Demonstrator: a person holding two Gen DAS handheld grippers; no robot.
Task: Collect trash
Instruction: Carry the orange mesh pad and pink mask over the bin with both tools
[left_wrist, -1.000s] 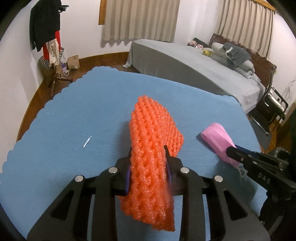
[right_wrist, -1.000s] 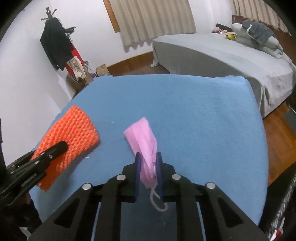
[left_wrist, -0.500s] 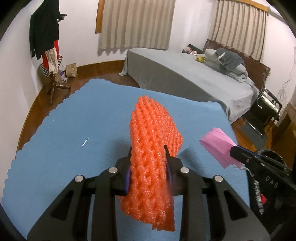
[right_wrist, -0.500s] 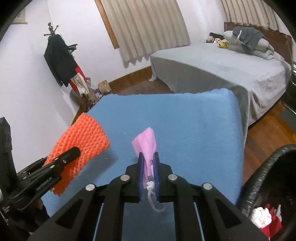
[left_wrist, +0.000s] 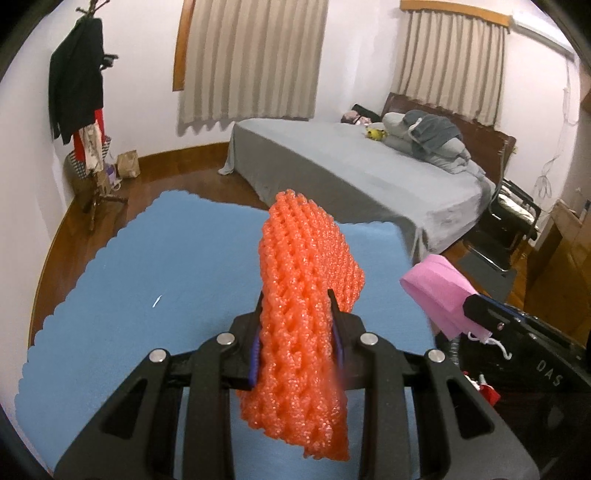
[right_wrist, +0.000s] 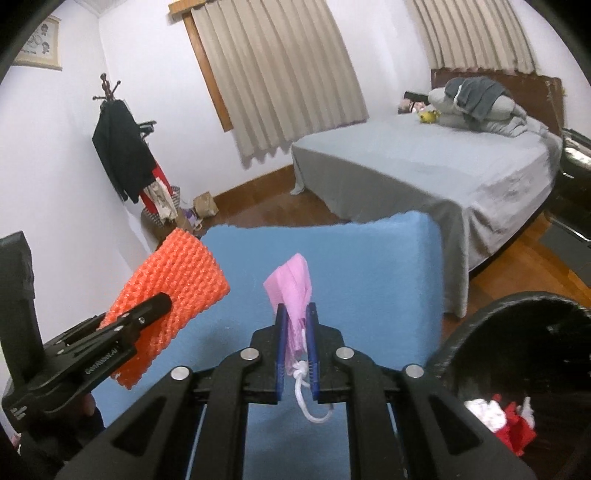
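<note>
Left tongs (left_wrist: 295, 328): partly spread, pads pinching the orange foam net (left_wrist: 303, 306) across its middle. The net stands on edge between the pads, one end rising past the fingertips, the other end drooping toward the camera. It is clear of the table (left_wrist: 147, 266), held in the air above the blue cloth.

Right tongs (right_wrist: 295, 325): pressed nearly together, pinching a pink face mask (right_wrist: 291, 288). Its right-tongs jaws have just been closing, with the mask between them. The mask is bunched upright between the blue pads; its white ear loop (right_wrist: 306, 398) hangs down behind the pads, knotted. Mask also off the table.

From the left wrist view, the right tongs and mask sit at the right, beyond the table's right edge. From the right wrist view, the left tongs and net sit at the left, over the table's left side.

Edges: the table's far edge is scalloped; the near right corner drops off toward wood floor (right_wrist: 517, 243).

A black trash bin (right_wrist: 480, 325) stands just beside the table's right edge, low in the right wrist view, mouth open. White and red scraps (right_wrist: 498, 417) lie inside. The bin's rim is near the right tongs, to their right.

Open room: bare blue cloth ahead of both tongs, apart from one small white fleck (left_wrist: 158, 301) at left. A bed (left_wrist: 351, 166) lies beyond the table, well apart; a coat rack (left_wrist: 85, 110) stands at far left against the wall.
</note>
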